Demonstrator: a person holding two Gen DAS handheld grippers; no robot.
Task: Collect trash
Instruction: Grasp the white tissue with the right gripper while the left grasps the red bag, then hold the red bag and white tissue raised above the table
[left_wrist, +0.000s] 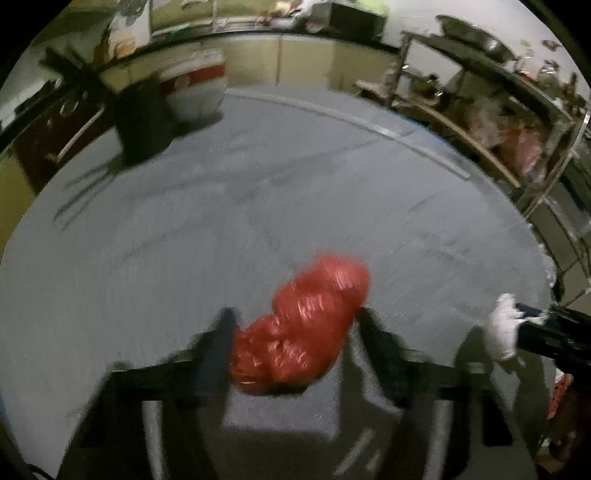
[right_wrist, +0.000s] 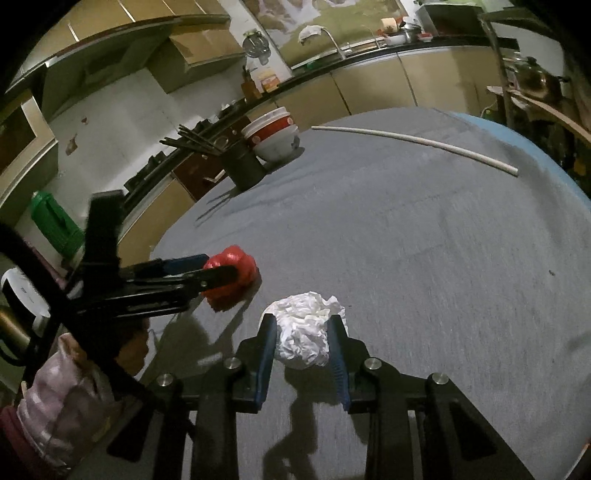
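Spreading out ahead of both tools: grey tabletop (right_wrist: 424, 240), taking up most of each view. Far off past the right tool (right_wrist: 303, 339), near the back edge: black pot (right_wrist: 243, 166) with sticks poking out, stacked red and white bowls (right_wrist: 275, 136) touching it on the right. Long white rod (right_wrist: 417, 142) lying flat well ahead and off to the right, apart from everything else.

Closer in, left tool (left_wrist: 295, 325) clamped on a crumpled red plastic bag (left_wrist: 306, 325), bag bulging forward past the fingertips and sitting right at the tabletop; hard to say from the blurry left view whether lifted or resting. Same bag (right_wrist: 231, 277) seen from the right wrist, just left of and a bit ahead of the right tool.

Right tool closed down on a crumpled white paper wad (right_wrist: 306, 332), snug between both blue pads, wad sticking out a little beyond the tips. Red bag and paper wad near each other, not touching.
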